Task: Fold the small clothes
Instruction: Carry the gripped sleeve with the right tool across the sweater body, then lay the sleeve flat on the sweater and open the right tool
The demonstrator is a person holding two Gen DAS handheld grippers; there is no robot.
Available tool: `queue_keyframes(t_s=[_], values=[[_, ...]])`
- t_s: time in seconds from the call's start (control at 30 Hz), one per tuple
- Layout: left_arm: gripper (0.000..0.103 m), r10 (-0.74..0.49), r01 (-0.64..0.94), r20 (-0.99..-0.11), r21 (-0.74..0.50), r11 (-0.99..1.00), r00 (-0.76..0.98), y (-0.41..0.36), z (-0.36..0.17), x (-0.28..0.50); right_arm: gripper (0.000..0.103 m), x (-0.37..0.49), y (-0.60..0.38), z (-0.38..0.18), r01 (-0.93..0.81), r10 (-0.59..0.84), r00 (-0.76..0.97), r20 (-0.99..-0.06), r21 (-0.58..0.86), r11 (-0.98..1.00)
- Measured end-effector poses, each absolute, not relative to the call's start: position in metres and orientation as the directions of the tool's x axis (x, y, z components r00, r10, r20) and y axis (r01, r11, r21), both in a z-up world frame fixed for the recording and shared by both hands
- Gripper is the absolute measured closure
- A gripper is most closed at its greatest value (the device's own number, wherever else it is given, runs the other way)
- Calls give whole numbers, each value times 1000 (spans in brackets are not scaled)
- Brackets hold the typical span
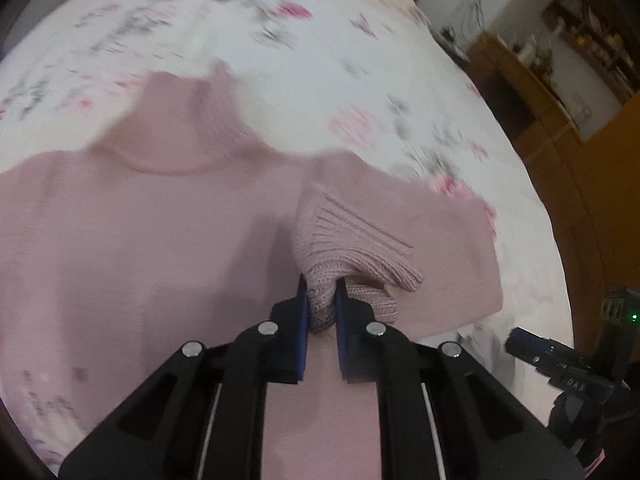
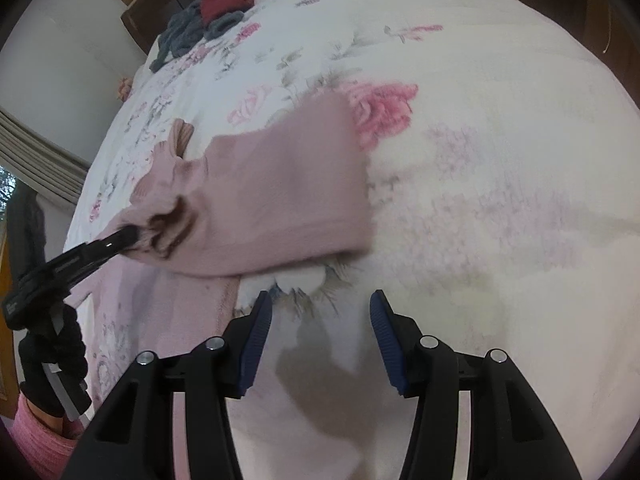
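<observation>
Left wrist view, sweater: a pink knit sweater [image 1: 132, 232] lies flat on the floral bedspread [image 1: 360, 60], filling the frame's left and centre, collar toward the top.
Left wrist view, left gripper [image 1: 321, 304]: clenched on the ribbed cuff [image 1: 344, 248], sleeve doubled back over the body at centre right.
Left wrist view, lower right: part of the right gripper [image 1: 560, 360] shows.
Right wrist view, right gripper [image 2: 320, 336]: released, jaws wide apart, hovering over bare bedspread at lower centre.
Right wrist view, sleeve [image 2: 280, 200]: left of centre, the pinched end at far left.
Right wrist view, upper left: a clothes pile [image 2: 204, 24].
Handling: judged soft, light, limp and stretchy; cuffs, hem and shoulder seams give the surest hold.
</observation>
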State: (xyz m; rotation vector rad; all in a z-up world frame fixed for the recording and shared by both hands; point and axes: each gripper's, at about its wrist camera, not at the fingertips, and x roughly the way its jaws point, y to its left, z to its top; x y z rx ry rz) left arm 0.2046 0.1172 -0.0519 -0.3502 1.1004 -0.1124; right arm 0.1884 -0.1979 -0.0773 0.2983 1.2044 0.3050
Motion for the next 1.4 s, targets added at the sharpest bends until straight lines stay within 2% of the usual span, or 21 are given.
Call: queue_keyframes(t_s=[0.23, 0.43, 0.6, 0.73, 0.83, 0.93, 1.0, 1.07, 1.1, 1.23, 1.33, 1.4], values=[[93, -162, -155, -852, -271, 950, 498, 188, -38, 188, 51, 215, -172, -74, -72, 428, 323, -844, 429, 900], [93, -105, -276, -863, -270, 922, 495, 243, -50, 182, 51, 239, -140, -87, -59, 467, 291, -835, 471, 880], [93, -43, -372, -874, -249, 894, 483, 279, -65, 175, 51, 245, -115, -98, -79, 437, 263, -860, 432, 898], [91, -51, -386, -907, -228, 894, 419, 286, -92, 178, 58, 248, -105, -118, -68, 348, 223, -911, 341, 938], [82, -55, -394, -917, -224, 891, 395, 292, -103, 176, 59, 248, -103, -128, -68, 325, 220, -920, 318, 946], [82, -35, -403, -918, -207, 892, 394, 302, -100, 169, 58, 247, -101, -124, -86, 311, 217, -925, 299, 950], [75, -15, -388, -908, -194, 901, 419, 306, -87, 162, 57, 244, -103, -113, -81, 304, 236, -923, 293, 953], [63, 19, -343, -891, -154, 927, 453, 299, -70, 156, 57, 242, -101, -97, -84, 294, 283, -913, 281, 956], [62, 23, -321, -887, -143, 936, 462, 295, -66, 157, 57, 239, -100, -86, -94, 290, 314, -904, 274, 957], [44, -14, -193, -886, -116, 974, 464, 252, -60, 170, 53, 235, -80, -73, -158, 348, 304, -887, 313, 936], [44, 26, -169, -918, -45, 985, 396, 229, -80, 185, 53, 237, -63, -80, -189, 341, 270, -900, 298, 936], [51, 57, -188, -929, -14, 982, 365, 225, -93, 192, 53, 239, -52, -91, -197, 322, 248, -914, 278, 940]])
